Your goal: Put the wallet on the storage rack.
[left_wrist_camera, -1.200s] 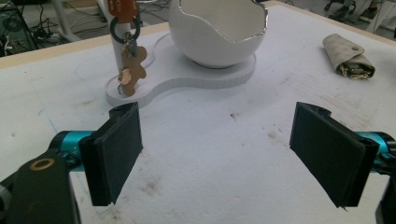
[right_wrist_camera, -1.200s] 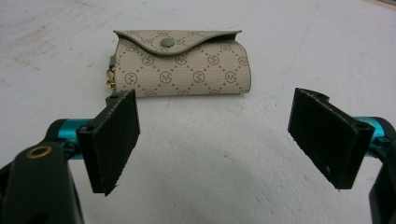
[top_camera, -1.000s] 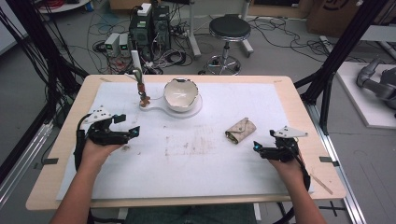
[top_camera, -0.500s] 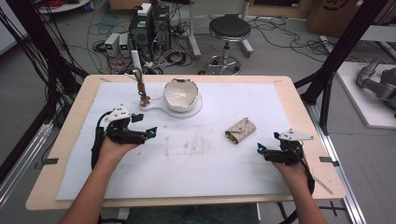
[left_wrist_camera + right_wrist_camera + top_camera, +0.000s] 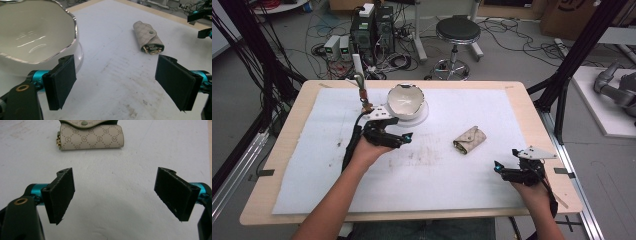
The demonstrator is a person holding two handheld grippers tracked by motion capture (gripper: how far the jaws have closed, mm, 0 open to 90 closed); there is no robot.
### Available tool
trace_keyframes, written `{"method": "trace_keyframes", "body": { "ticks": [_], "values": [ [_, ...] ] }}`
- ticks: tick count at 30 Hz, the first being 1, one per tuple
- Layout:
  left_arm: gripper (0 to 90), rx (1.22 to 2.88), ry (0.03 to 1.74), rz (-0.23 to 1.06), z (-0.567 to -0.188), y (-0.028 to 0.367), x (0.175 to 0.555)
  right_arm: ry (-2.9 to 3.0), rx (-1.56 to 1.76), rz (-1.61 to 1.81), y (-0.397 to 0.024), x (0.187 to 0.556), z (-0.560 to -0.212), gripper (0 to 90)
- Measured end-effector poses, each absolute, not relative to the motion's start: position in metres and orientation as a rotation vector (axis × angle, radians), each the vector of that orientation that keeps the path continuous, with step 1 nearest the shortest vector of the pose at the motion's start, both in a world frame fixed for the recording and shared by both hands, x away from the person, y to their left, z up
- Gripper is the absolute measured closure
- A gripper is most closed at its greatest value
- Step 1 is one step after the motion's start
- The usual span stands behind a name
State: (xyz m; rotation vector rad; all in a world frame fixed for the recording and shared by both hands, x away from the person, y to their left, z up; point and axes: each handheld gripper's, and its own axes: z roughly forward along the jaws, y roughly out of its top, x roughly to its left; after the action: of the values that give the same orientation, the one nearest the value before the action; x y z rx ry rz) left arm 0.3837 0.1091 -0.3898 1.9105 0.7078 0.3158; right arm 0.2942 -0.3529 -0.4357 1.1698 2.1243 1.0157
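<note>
A white bowl with a silver scalloped rim stands on a white plate at the back middle of the mat. My left gripper hovers open just in front of the bowl, jaws wide apart with nothing between them. A beige patterned key pouch lies right of centre; in the left gripper view the pouch shows metal keys at its open end. My right gripper is open near the front right, pointing at the pouch, which lies a short way beyond its jaws.
A small stand with a brown clip and white rod rises at the back left beside the bowl. The white mat covers most of the wooden table. A stool, cables and electronics stand on the floor beyond the table.
My left gripper has travelled right and forward from the left side of the mat to just in front of the bowl. The right gripper has barely shifted.
</note>
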Motion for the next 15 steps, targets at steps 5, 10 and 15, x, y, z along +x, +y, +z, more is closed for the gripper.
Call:
{"method": "trace_keyframes", "body": {
  "ticks": [5, 10, 15],
  "values": [
    [17.0, 1.928, 0.674, 0.295, -0.389, 0.083, 0.391, 2.126, 1.178, 1.011, -0.357, 0.289, -0.436, 17.0],
    [17.0, 1.947, 0.638, 0.28, -0.387, 0.059, 0.396, 2.132, 1.178, 1.0, -0.36, 0.284, -0.438, 16.9],
    [17.0, 1.959, 0.631, 0.264, -0.389, 0.04, 0.401, 2.126, 1.185, 1.0, -0.363, 0.28, -0.438, 16.9]
  ]
}}
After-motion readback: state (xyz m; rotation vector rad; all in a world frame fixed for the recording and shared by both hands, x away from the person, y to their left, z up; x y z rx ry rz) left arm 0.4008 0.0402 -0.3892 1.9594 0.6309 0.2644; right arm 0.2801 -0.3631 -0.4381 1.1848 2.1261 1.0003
